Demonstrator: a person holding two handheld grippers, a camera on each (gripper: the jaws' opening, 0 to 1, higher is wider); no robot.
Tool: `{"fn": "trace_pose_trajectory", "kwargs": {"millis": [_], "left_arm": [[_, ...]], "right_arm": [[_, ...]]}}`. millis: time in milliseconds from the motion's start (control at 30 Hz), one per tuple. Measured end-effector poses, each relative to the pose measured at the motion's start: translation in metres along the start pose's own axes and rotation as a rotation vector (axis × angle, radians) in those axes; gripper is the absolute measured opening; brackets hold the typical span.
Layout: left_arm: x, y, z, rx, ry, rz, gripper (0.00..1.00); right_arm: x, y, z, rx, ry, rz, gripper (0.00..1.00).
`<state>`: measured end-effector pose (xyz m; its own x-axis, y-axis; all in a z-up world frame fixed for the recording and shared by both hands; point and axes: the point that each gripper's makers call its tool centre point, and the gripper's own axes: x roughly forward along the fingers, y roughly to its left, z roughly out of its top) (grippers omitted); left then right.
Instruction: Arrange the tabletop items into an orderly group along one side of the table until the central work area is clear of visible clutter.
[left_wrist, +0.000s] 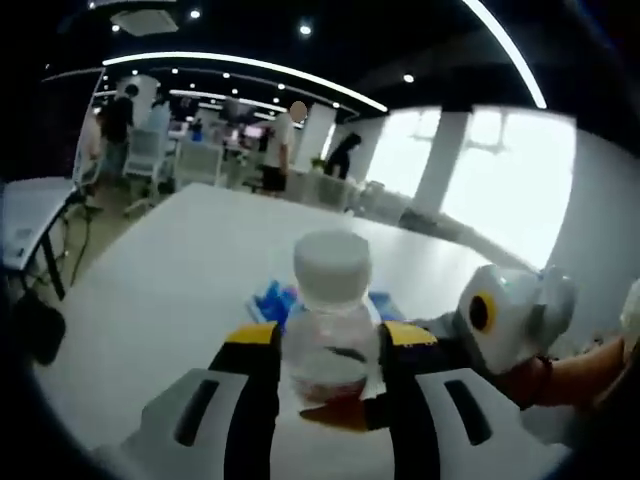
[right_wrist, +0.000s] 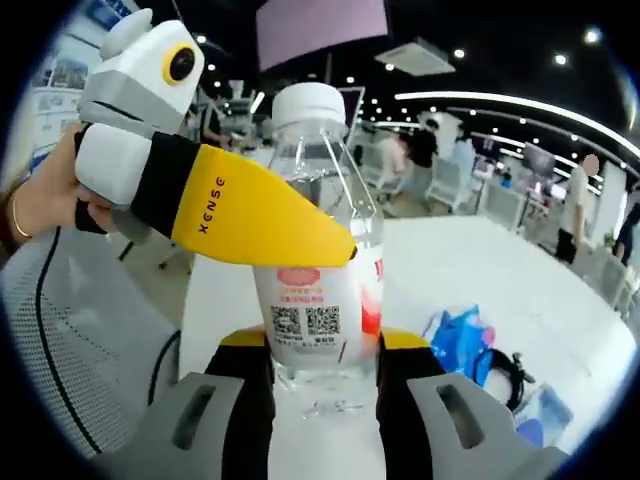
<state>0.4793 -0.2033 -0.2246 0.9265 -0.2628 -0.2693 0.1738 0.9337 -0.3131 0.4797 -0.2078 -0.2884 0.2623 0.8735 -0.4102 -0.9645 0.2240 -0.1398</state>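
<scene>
A broad white table (left_wrist: 170, 290) runs from the lower part of the left gripper view up toward the frame's centre, its far edge meeting a row of white chairs and desks in the upper left. The room behind is a dark-ceilinged open office with curved light strips, bright windows at the upper right, and people standing at upper left and centre.

At the lower centre of the left gripper view, the left gripper (left_wrist: 330, 375) has its two yellow-and-black jaws closed on a clear plastic bottle (left_wrist: 330, 330) with a white cap, held upright. Just behind the bottle, blue packets (left_wrist: 270, 298) lie on the table. The other gripper's white body shows at the right, with a hand under it.

In the right gripper view, the right gripper (right_wrist: 325, 375) also clamps the same bottle (right_wrist: 320, 300) low on its labelled body, while the left gripper (right_wrist: 290, 235) enters from the upper left and grips it higher up. A blue bag (right_wrist: 460, 345) and a black cable (right_wrist: 505, 370) lie at the lower right, near the table's right edge. The white surface (right_wrist: 470, 260) beyond is open toward the frame's right. A mesh chair back fills the lower left.
</scene>
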Motion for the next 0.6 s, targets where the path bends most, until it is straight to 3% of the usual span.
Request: {"fn": "trace_pose_trajectory", "kwargs": {"millis": [100, 233, 467, 600], "left_arm": [[0.000, 0.002, 0.003, 0.035, -0.016, 0.024, 0.39], [0.003, 0.002, 0.000, 0.036, -0.006, 0.025, 0.54], [0.006, 0.001, -0.009, -0.011, 0.034, 0.010, 0.53], [0.006, 0.000, -0.008, -0.014, 0.027, 0.007, 0.50]], "right_arm": [[-0.001, -0.004, -0.002, 0.013, 0.012, -0.019, 0.38], [-0.003, -0.009, -0.003, 0.026, 0.011, -0.033, 0.38], [-0.007, -0.011, 0.010, 0.049, -0.037, -0.028, 0.38], [-0.007, -0.007, 0.016, 0.048, -0.060, -0.009, 0.38]]}}
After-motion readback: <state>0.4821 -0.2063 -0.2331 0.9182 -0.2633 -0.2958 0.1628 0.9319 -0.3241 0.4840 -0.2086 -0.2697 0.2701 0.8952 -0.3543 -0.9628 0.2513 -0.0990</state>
